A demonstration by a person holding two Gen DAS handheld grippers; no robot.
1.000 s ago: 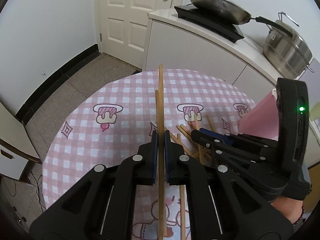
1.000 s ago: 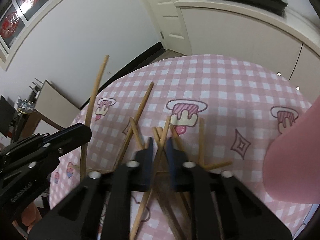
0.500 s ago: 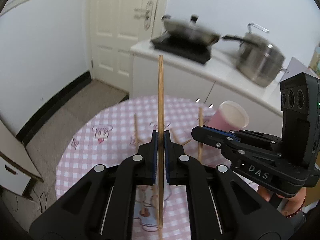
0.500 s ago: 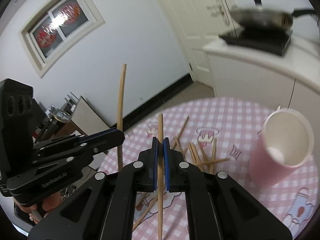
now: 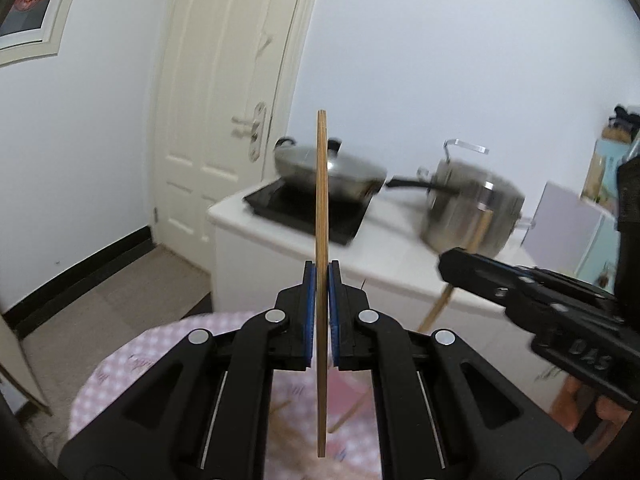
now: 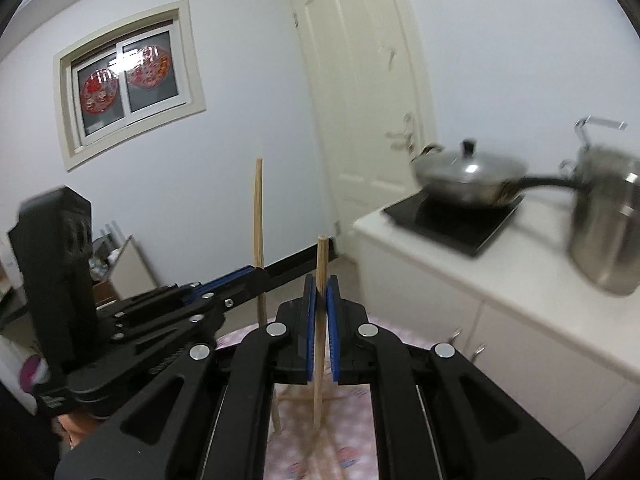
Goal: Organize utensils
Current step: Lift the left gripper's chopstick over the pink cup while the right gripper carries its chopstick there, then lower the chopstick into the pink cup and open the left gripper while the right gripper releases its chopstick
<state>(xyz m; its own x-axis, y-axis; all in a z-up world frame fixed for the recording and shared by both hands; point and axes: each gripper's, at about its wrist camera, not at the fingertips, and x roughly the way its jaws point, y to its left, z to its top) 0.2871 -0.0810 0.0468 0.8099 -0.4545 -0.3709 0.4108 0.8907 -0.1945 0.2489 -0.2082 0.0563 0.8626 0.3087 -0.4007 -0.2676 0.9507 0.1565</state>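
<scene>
Each black hand-held gripper pinched one slim, round wooden chopstick upright between blue pads: the left hand-held gripper (image 5: 321, 308) held the left chopstick (image 5: 321, 216), the right hand-held gripper (image 6: 320, 316) the right chopstick (image 6: 321, 280), above the pink checked counter (image 5: 160, 344).

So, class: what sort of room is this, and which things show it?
Most likely a small home kitchen: a lidded pan on a black cooktop, a steel pot on a white counter, and a pink checked table.
</scene>
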